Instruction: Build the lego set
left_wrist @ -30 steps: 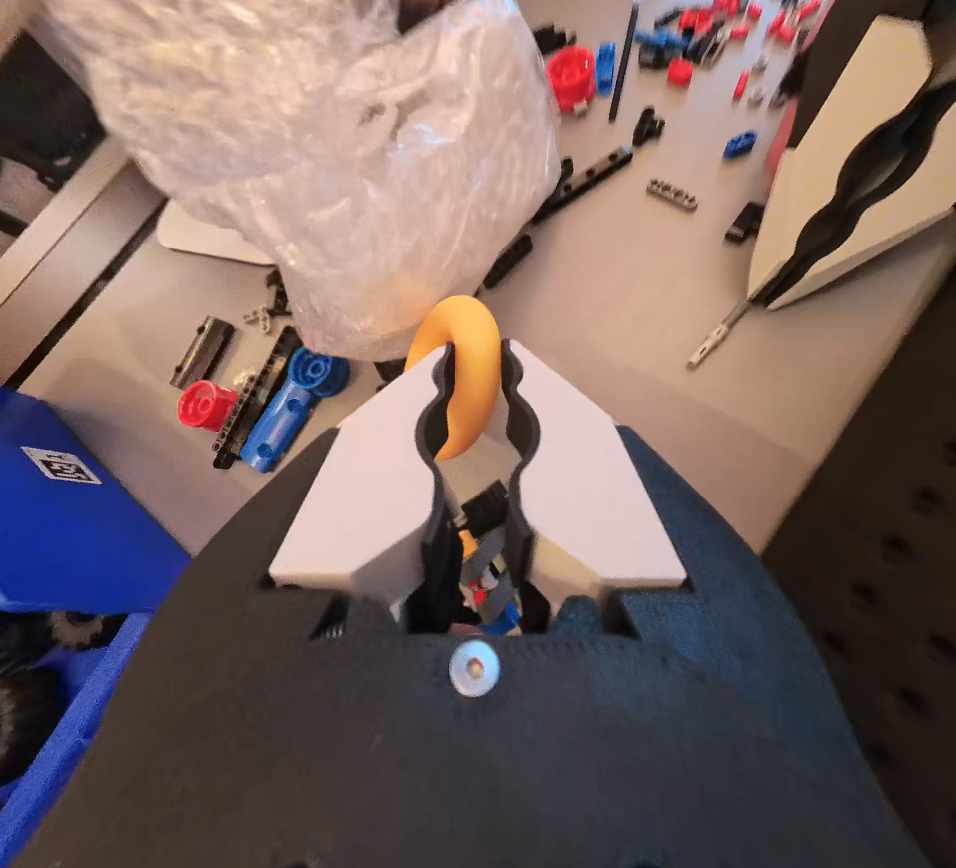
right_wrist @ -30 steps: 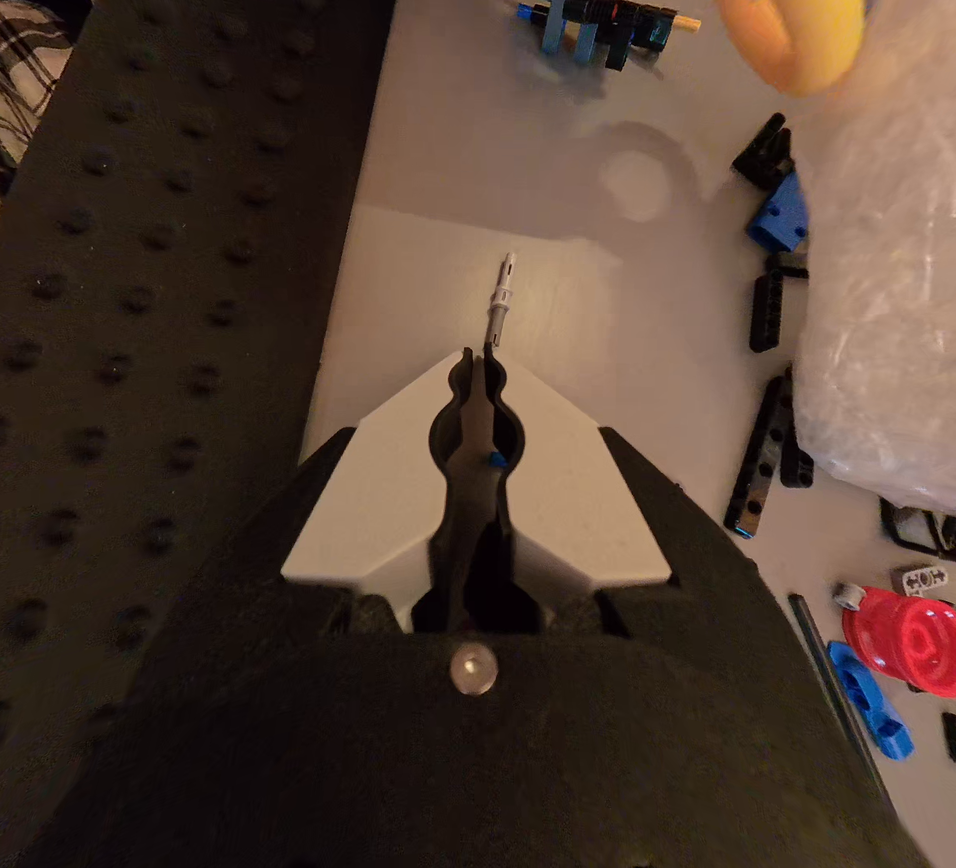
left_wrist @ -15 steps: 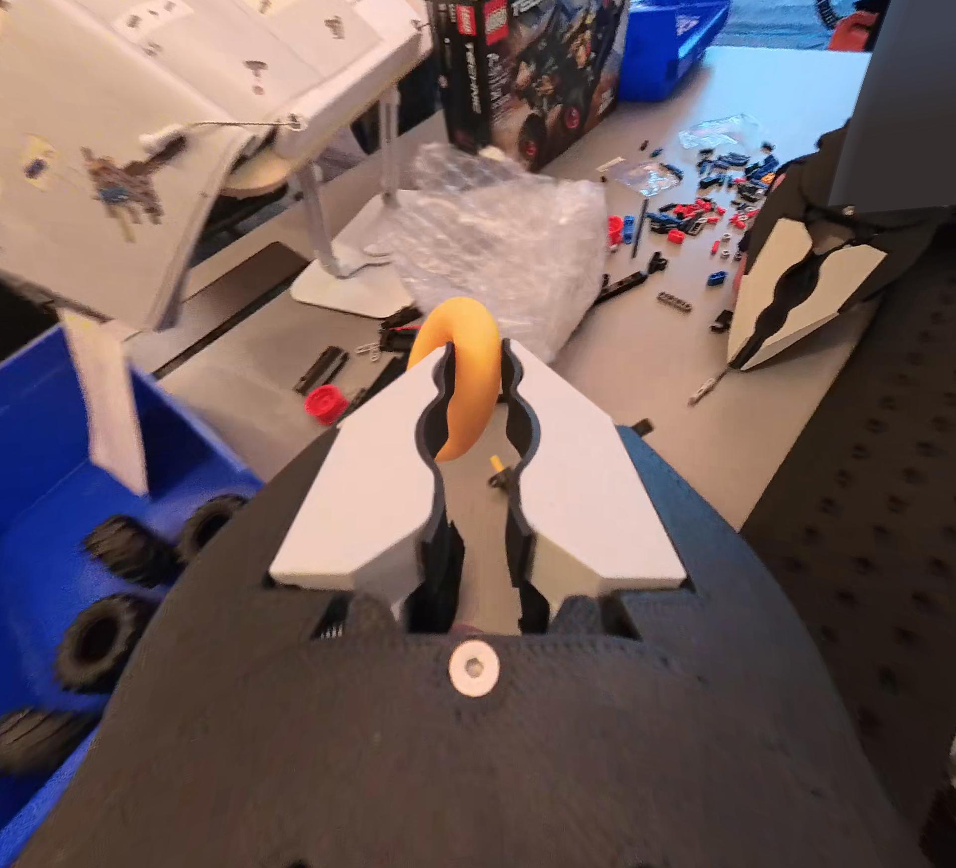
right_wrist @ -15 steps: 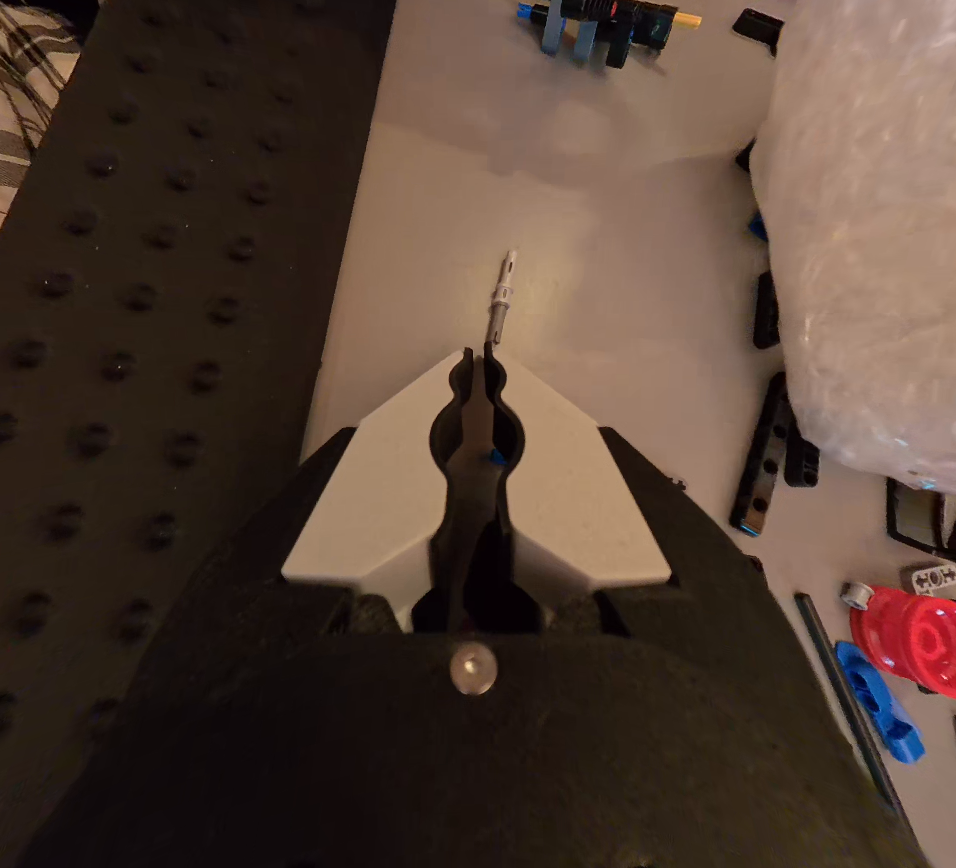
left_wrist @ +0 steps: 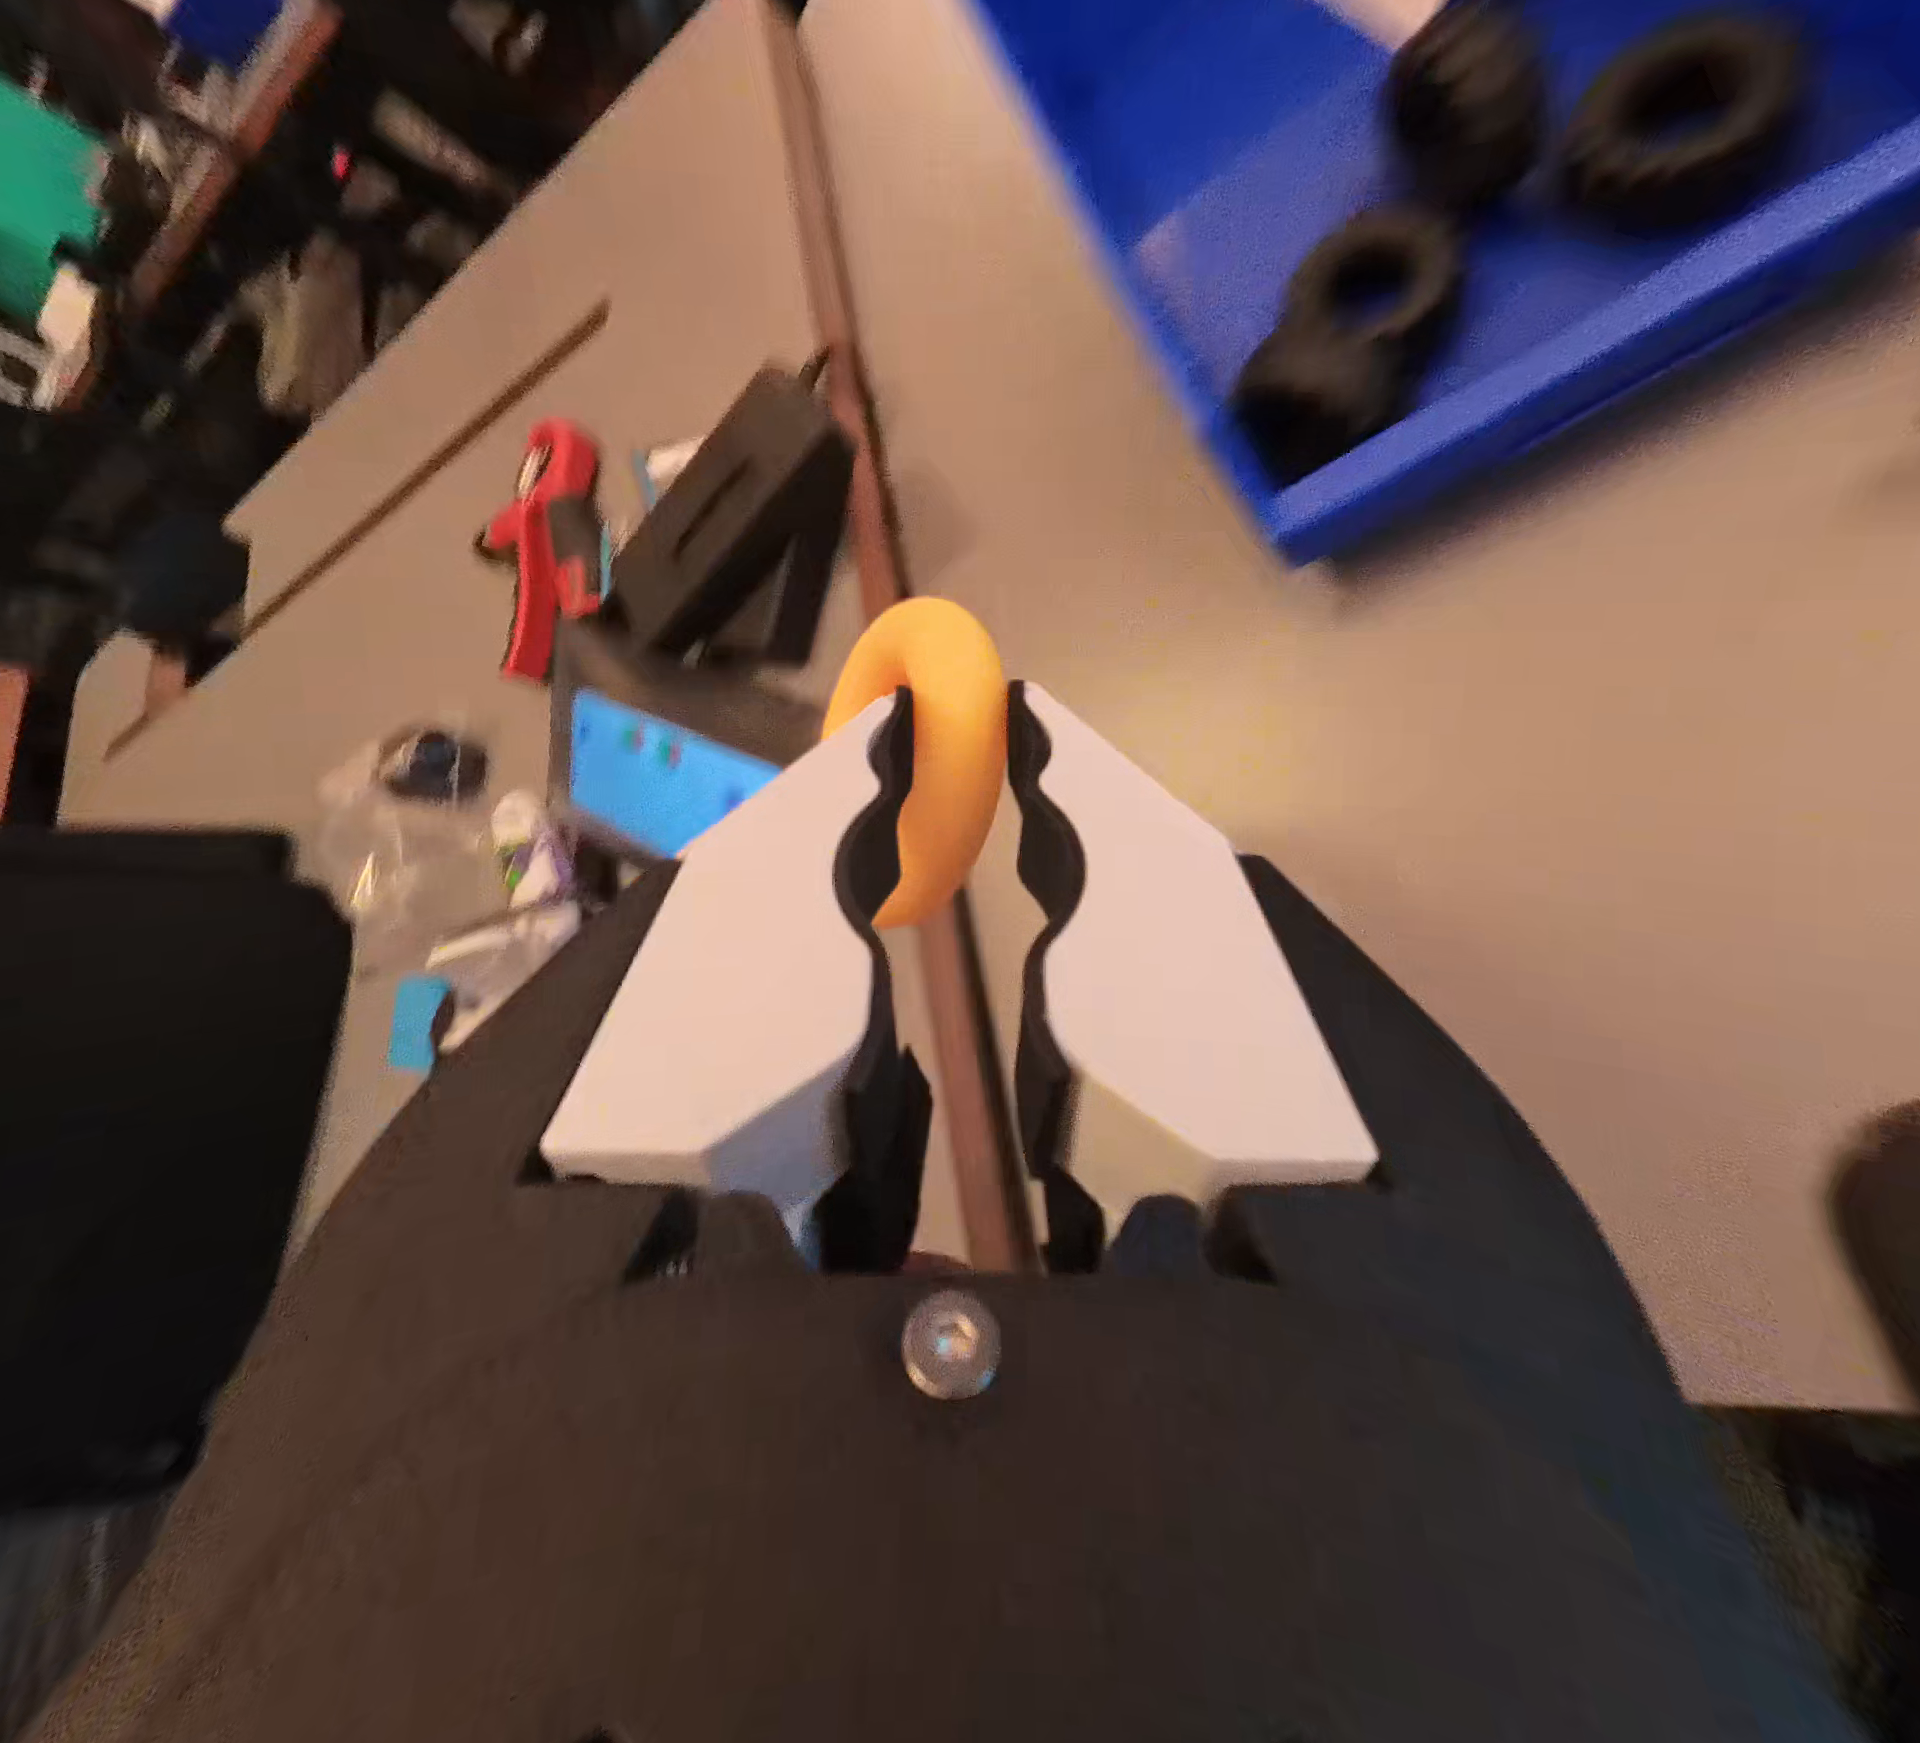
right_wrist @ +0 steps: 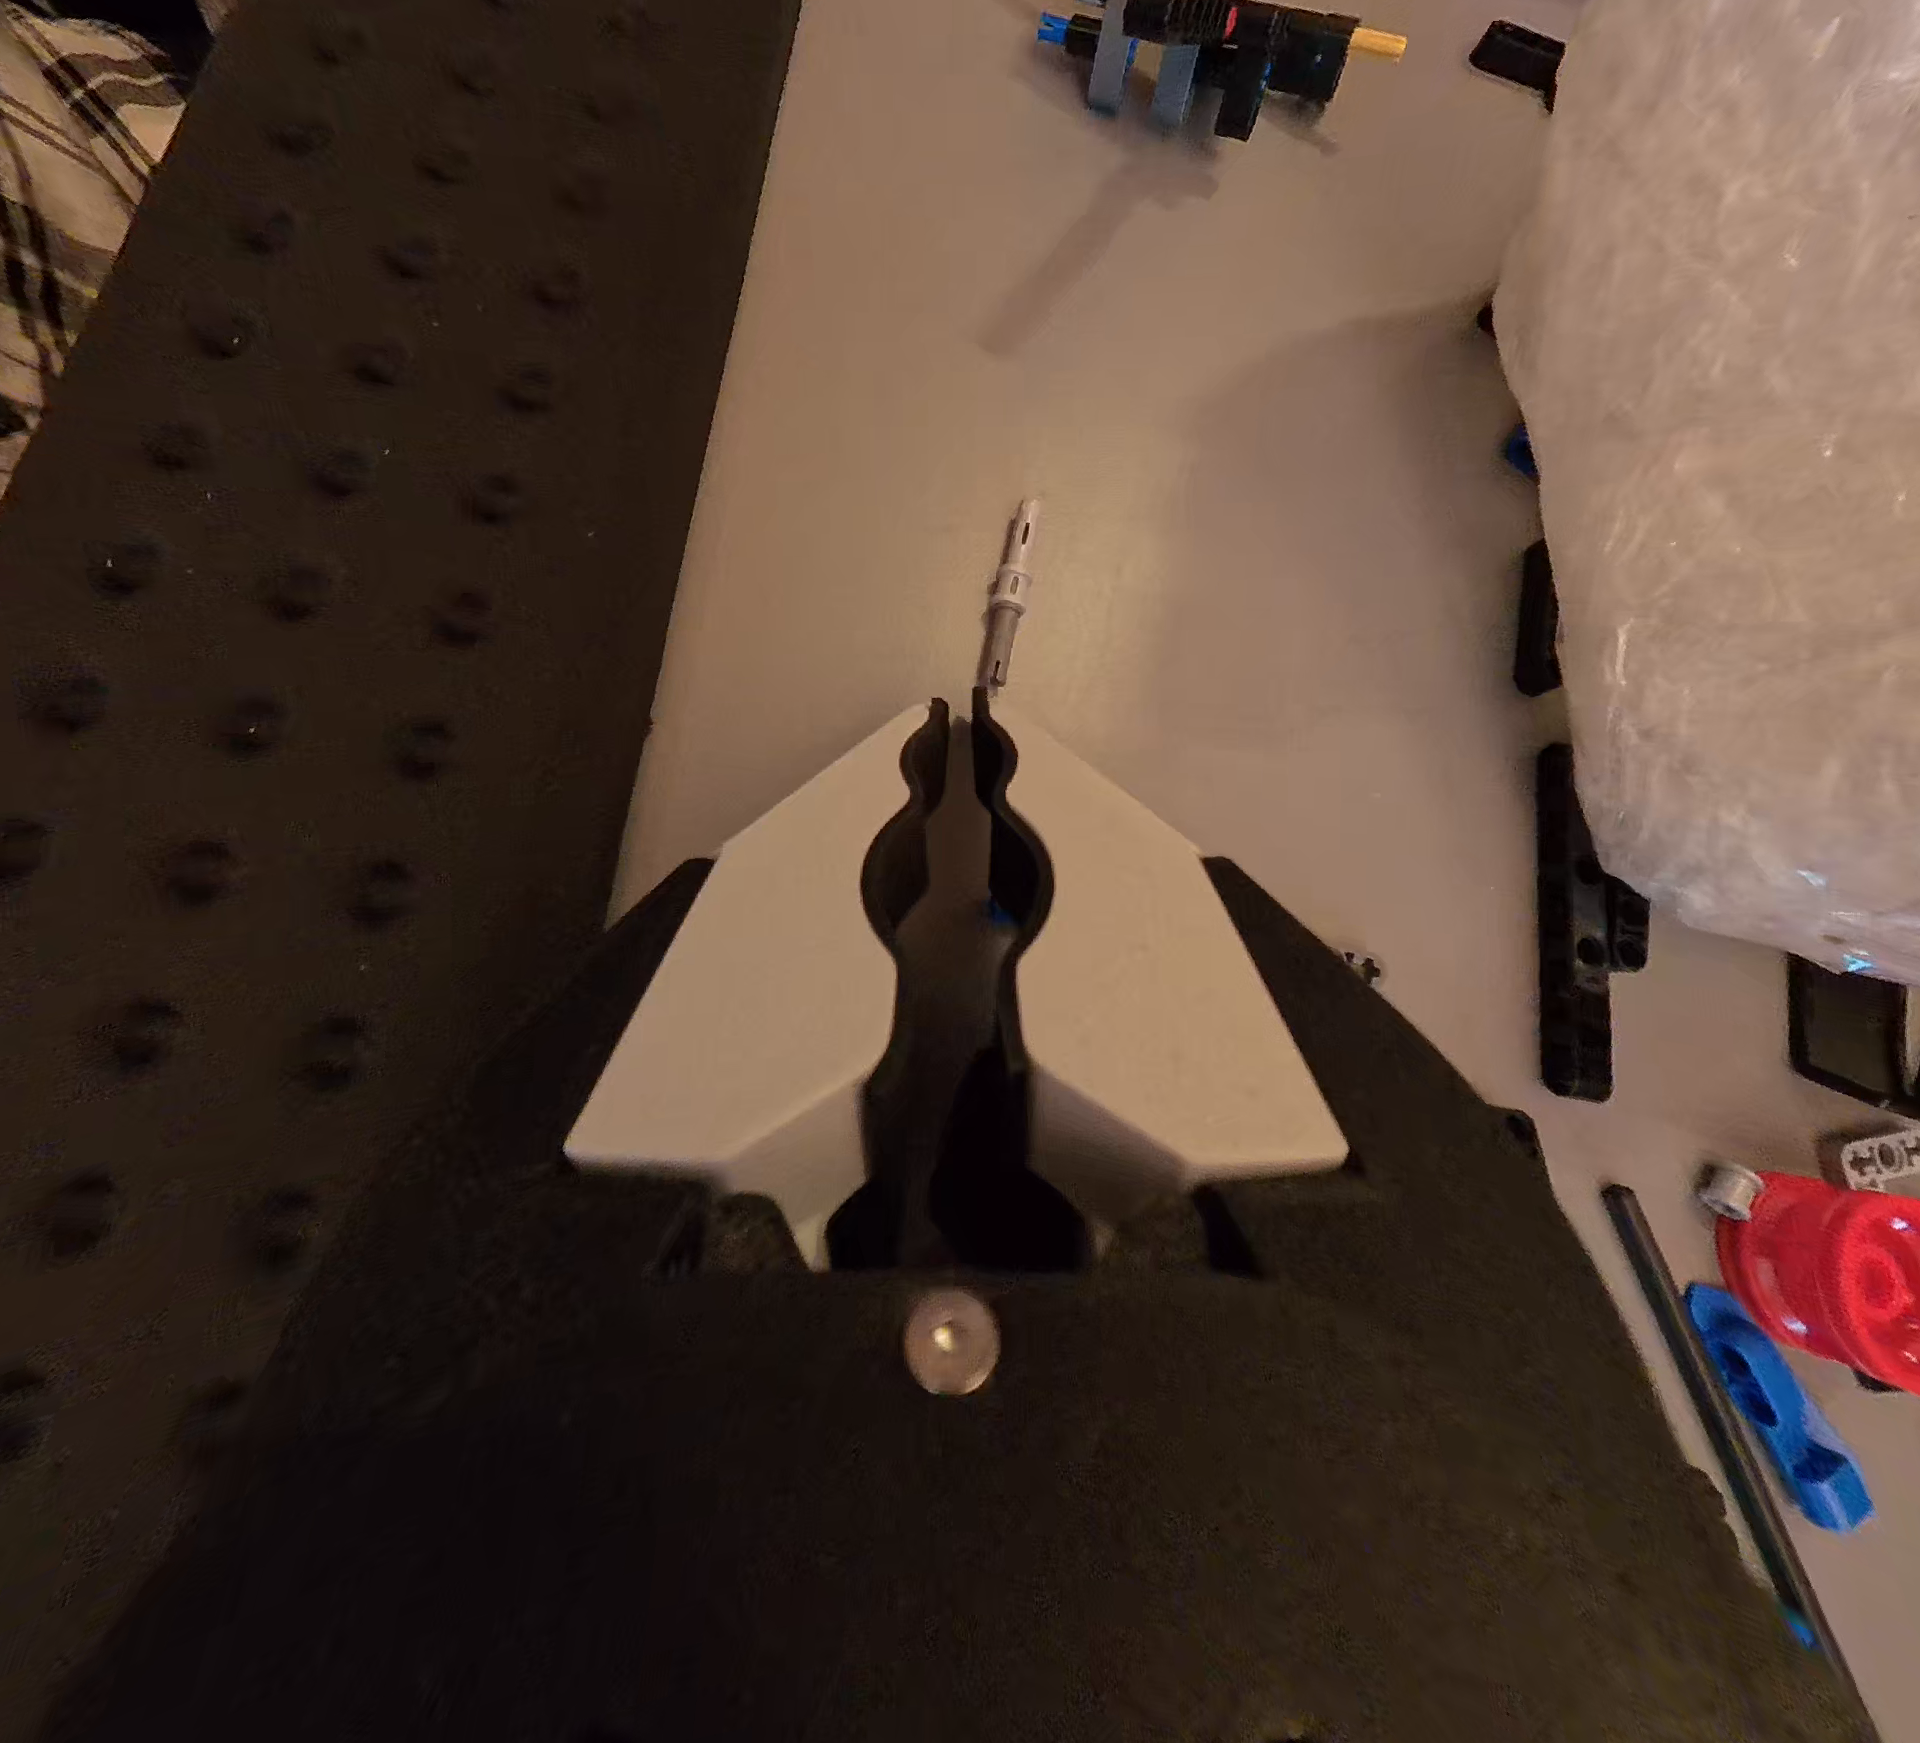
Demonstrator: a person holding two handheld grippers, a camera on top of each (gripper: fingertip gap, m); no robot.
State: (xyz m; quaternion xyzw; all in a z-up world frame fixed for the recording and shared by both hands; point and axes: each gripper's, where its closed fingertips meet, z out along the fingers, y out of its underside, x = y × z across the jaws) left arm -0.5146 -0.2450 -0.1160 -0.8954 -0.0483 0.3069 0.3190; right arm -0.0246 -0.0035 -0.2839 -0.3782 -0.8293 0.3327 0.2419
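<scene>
Left gripper (left_wrist: 954, 706) clamped on orange ring (left_wrist: 930, 758); right gripper (right_wrist: 961, 711) pinching grey pin (right_wrist: 1006, 592) — best seated squarely, over desk (right_wrist: 935, 291), near its edge.

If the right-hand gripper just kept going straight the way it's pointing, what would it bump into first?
Probably the small grey pin lying on the table just past the right gripper tips. Beyond it stands the part-built lego assembly, though depth is hard to judge.

both claws look alike: the left claw (left_wrist: 954, 706) and right claw (right_wrist: 961, 706) each have a matte black, grainy body, two pale grey wedge-shaped fingers (left_wrist: 748, 997) lined with wavy black inner pads, and one silver screw (right_wrist: 951, 1342) centred at the base.
</scene>
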